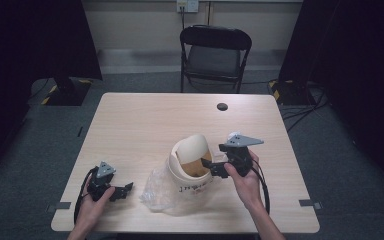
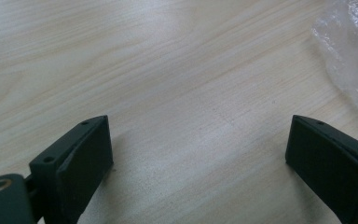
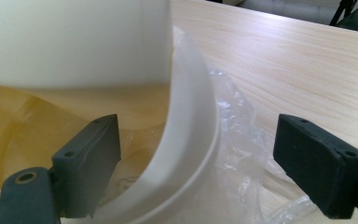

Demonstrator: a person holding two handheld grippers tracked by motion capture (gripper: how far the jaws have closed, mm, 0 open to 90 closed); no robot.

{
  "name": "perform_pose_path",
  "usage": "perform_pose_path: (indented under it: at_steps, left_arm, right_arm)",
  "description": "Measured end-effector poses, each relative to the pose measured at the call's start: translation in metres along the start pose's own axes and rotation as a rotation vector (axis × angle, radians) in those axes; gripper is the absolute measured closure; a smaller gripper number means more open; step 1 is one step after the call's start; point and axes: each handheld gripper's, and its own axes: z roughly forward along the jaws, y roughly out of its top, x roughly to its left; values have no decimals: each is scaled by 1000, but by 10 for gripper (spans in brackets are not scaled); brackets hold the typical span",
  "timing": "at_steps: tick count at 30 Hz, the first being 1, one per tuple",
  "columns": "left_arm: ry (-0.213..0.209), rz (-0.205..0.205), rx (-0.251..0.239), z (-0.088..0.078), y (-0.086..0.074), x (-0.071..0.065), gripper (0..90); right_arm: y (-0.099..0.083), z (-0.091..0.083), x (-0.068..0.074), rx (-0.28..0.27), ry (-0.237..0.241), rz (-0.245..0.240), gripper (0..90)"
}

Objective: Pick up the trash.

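Observation:
A cream bin (image 1: pixel 190 167) with a domed swing lid (image 1: pixel 196 145) stands near the table's front middle, and a clear plastic bag (image 1: pixel 157 192) is crumpled at its left foot. My right gripper (image 1: pixel 209 166) is open at the bin's right side. In the right gripper view, my right gripper (image 3: pixel 196 140) straddles the rim (image 3: pixel 193 116), one jaw inside the bin and one outside, with the lid (image 3: pixel 74 42) above and bag film (image 3: pixel 237 135) beyond. My left gripper (image 1: pixel 126 189) rests open on the table left of the bag. Bare wood lies between the jaws of my left gripper (image 2: pixel 198 135), and the bag (image 2: pixel 349 51) sits at the top right.
A black folding chair (image 1: pixel 215 50) stands beyond the table's far edge. A small black round disc (image 1: pixel 222 106) lies on the far part of the table (image 1: pixel 145 120). Dark curtains and stand bases (image 1: pixel 65 92) flank the table.

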Motion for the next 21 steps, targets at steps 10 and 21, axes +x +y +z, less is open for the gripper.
perform_pose_path:
  at_steps: [10,21]
  left_arm:
    - [0,0,0,0,0,0,66]
    - [0,0,0,0,0,0,66]
  right_arm:
    - [0,-13,-13,-29,-15,31,145]
    - [-2,-40,-28,-58,-54,50,146]
